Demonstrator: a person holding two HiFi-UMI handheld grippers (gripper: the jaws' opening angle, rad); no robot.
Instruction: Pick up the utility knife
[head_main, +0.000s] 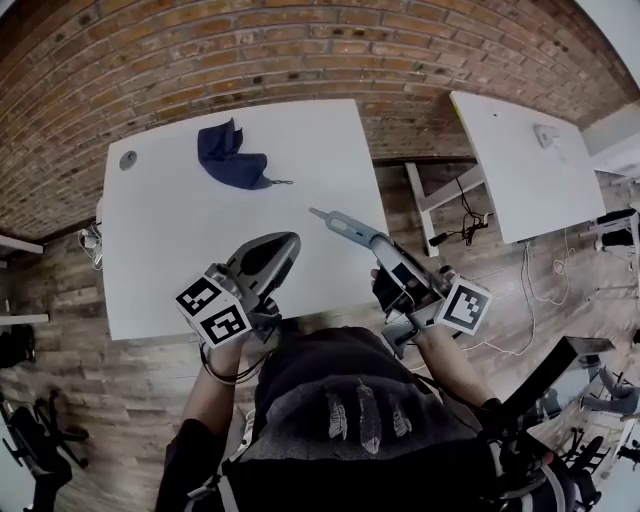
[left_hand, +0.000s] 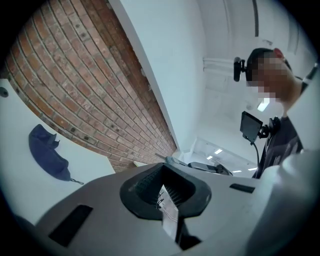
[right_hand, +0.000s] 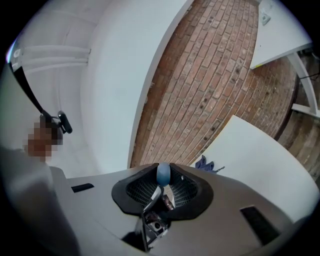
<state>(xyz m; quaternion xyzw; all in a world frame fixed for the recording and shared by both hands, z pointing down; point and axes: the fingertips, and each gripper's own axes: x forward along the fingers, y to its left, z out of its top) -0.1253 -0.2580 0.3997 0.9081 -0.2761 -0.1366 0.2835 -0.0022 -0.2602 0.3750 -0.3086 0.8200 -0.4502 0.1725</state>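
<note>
At the far left corner of the white rectangular desk (head_main: 180, 250) sits a small round grey disc (head_main: 128, 159). To its right, towards the red brick wall (head_main: 300, 50), a crumpled dark blue fabric pouch (head_main: 235, 158) with a thin cord at one end lies flat on the desk, well apart from both tools.

Nearer the person, the left hand-held gripper (head_main: 285, 245) is held over the desk's front edge, its marker cube towards the body. Its own view shows the two dark ribbed pads drawn together with nothing between them, so it is closed and empty.

Right of it, the slim grey-blue utility knife (head_main: 345, 227) juts out of the right hand-held gripper (head_main: 392, 262), its tip reaching up and left over the desk's near right part. In the right gripper view the knife's rounded blue-grey end stands up between the ribbed pads, which clamp the knife at a middling width. The head view does not settle whether the knife is clear of the desk surface.

Further right stands a second white desk (head_main: 510, 170), with dark cables (head_main: 462, 228) trailing under it onto the wooden plank floor (head_main: 110, 400).
</note>
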